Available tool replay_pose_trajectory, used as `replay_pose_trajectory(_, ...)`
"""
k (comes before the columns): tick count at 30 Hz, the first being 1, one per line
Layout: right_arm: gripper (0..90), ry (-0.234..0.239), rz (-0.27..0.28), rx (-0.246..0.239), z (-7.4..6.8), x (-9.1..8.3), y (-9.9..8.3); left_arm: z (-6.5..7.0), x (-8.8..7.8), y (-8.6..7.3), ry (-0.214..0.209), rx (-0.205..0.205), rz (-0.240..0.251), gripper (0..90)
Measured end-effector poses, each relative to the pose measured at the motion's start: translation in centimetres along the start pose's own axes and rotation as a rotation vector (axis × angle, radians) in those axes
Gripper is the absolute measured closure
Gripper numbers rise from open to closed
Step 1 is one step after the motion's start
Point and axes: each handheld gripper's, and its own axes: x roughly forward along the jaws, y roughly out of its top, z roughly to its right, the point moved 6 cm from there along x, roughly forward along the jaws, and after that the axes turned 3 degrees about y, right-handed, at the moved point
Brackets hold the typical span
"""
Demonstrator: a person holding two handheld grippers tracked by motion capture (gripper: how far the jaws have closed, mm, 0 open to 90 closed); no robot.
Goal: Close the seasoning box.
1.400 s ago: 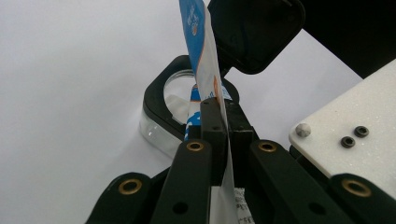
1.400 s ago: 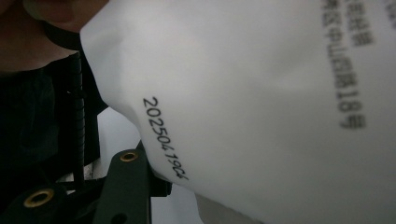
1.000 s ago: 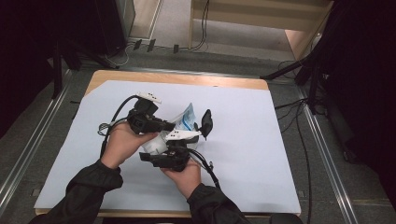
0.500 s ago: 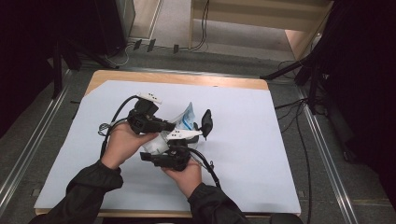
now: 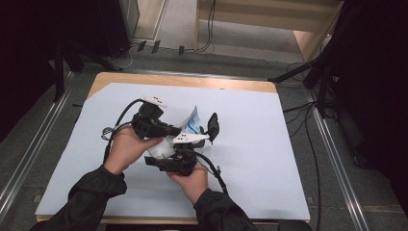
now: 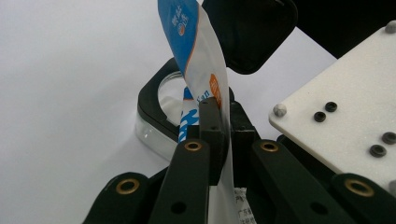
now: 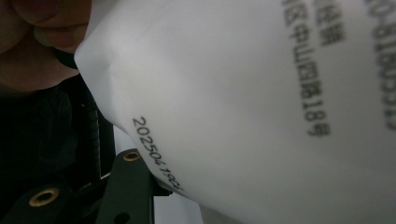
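- Right gripper [image 5: 204, 139]: the white packet [image 7: 261, 93] blocks its own view, so jaws' state is anyone's guess.
- Left gripper [image 6: 223, 123] view settles it: jaws clamped on the packet's edge, above the table [image 5: 269, 159].
- Clear black-rimmed box [image 6: 156, 119] half-hidden behind.

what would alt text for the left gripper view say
The left gripper's two black jaws are shut on a thin white and blue packet that rises between them. Behind it lies a clear container with a black rim on a white surface.
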Motion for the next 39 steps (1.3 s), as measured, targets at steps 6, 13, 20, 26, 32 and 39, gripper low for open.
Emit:
replay_pose_trajectory(6, 55.5, -0.004, 0.0, -0.001, -0.01, -0.02, 0.03, -0.02, -0.06, 0.03, 0.003, 0.004, 0.003, 88.9)
replay_pose_trajectory(13, 54.2, -0.027, -0.011, -0.028, -0.15, 0.09, -0.01, -0.15, -0.14, 0.08, 0.009, -0.002, 0.011, 89.6)
replay_pose_trajectory(20, 55.0, -0.057, -0.013, -0.045, -0.22, 0.09, 0.01, -0.1, -0.18, 0.12, -0.001, -0.008, 0.017, 89.5)
replay_pose_trajectory(26, 55.5, -0.039, -0.004, -0.023, -0.24, 0.05, 0.07, -0.16, -0.19, 0.1, -0.005, -0.008, 0.015, 88.9)
replay_pose_trajectory(32, 55.6, -0.014, 0.0, 0.017, -0.11, 0.06, 0.05, -0.11, -0.03, 0.08, -0.011, 0.001, 0.017, 86.8)
replay_pose_trajectory(39, 55.7, -0.014, -0.004, 0.007, -0.23, 0.21, -0.04, -0.19, -0.05, -0.11, -0.021, -0.004, -0.003, 88.6)
